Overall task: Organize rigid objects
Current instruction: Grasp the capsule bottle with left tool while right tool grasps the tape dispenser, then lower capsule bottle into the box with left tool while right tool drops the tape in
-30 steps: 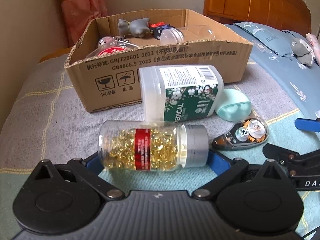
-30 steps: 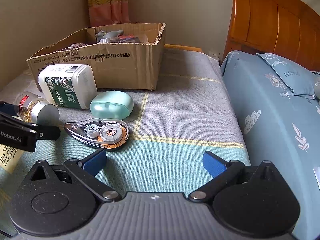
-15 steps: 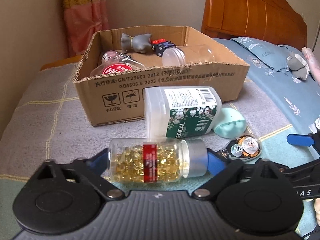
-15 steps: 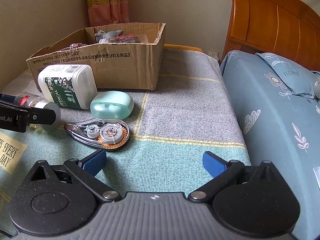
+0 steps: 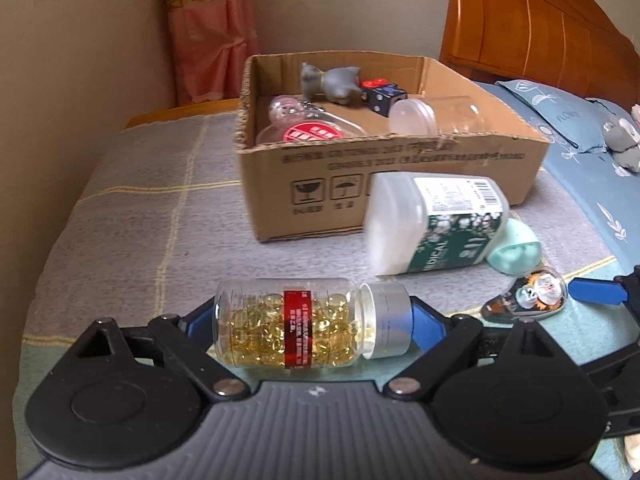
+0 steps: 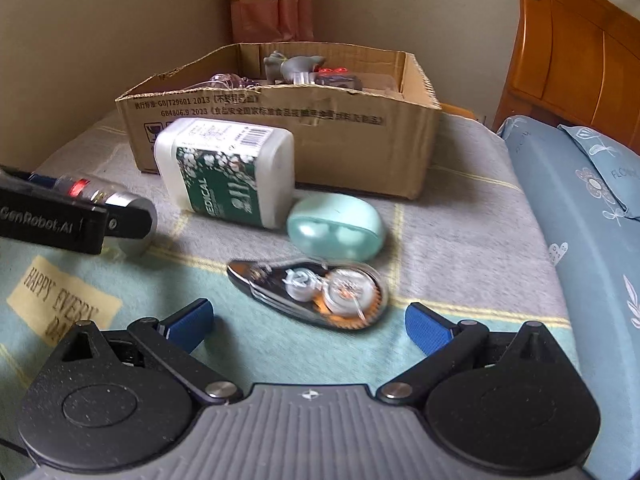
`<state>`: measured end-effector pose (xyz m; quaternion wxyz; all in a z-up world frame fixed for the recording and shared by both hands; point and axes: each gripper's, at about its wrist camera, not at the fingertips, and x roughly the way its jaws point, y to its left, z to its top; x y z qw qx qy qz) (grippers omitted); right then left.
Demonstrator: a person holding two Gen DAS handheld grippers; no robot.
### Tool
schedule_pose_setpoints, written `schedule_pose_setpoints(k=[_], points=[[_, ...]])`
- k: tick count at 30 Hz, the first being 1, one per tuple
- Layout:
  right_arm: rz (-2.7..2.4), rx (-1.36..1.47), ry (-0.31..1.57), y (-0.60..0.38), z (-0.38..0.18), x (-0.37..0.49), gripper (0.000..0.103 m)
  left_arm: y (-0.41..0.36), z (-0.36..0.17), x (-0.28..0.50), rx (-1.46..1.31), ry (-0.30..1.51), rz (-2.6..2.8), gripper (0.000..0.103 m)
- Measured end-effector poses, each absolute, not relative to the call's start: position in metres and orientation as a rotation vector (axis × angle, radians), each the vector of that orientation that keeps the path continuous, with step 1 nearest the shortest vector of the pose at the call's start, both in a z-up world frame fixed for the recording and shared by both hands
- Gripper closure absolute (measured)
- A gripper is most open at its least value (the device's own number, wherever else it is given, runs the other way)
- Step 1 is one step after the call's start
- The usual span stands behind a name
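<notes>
Here, left gripper [image 5: 312, 322] jaws clamped on capsule bottle [image 5: 296, 324], right gripper [image 6: 308, 326] jaws apart, correction tape [image 6: 316, 292] blurred.

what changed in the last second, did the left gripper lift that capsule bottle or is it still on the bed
The left gripper, shut on the capsule bottle, has lifted it off the blanket and swung it left, away from the white medical bottle. The right gripper, open, has closed in on the correction tape. The medical bottle, mint case, tape and cardboard box stayed put.
</notes>
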<state>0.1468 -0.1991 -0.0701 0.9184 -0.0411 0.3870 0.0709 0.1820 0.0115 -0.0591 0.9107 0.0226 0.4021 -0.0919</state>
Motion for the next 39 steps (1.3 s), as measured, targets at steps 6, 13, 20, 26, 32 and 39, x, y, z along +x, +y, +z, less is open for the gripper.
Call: schedule_pose_setpoints(k=[6, 13, 20, 26, 32, 39], points=[[0.13, -0.083, 0.805, -0.186, -0.069, 0.161, 0.0, 0.017, -0.06, 0.185, 0.031, 0.832, -0.194, 0.01], [0.074, -0.059, 0.802, -0.193, -0.069, 0.166, 0.0, 0.016, -0.061, 0.187, 0.034, 0.824, -0.194, 0.01], [0.036, -0.044, 0.794, -0.204, -0.068, 0.162, 0.006, 0.012, -0.062, 0.186, 0.061, 0.817, -0.181, 0.01], [0.038, -0.046, 0.793, -0.203, -0.065, 0.16, 0.011, 0.012, -0.063, 0.187, 0.061, 0.83, -0.178, 0.01], [0.049, -0.064, 0.807, -0.204, -0.064, 0.159, 0.011, 0.015, -0.062, 0.189, 0.052, 0.847, -0.209, 0.01], [0.121, -0.093, 0.823, -0.208, -0.054, 0.154, 0.011, 0.016, -0.056, 0.183, 0.107, 0.869, -0.266, 0.01]])
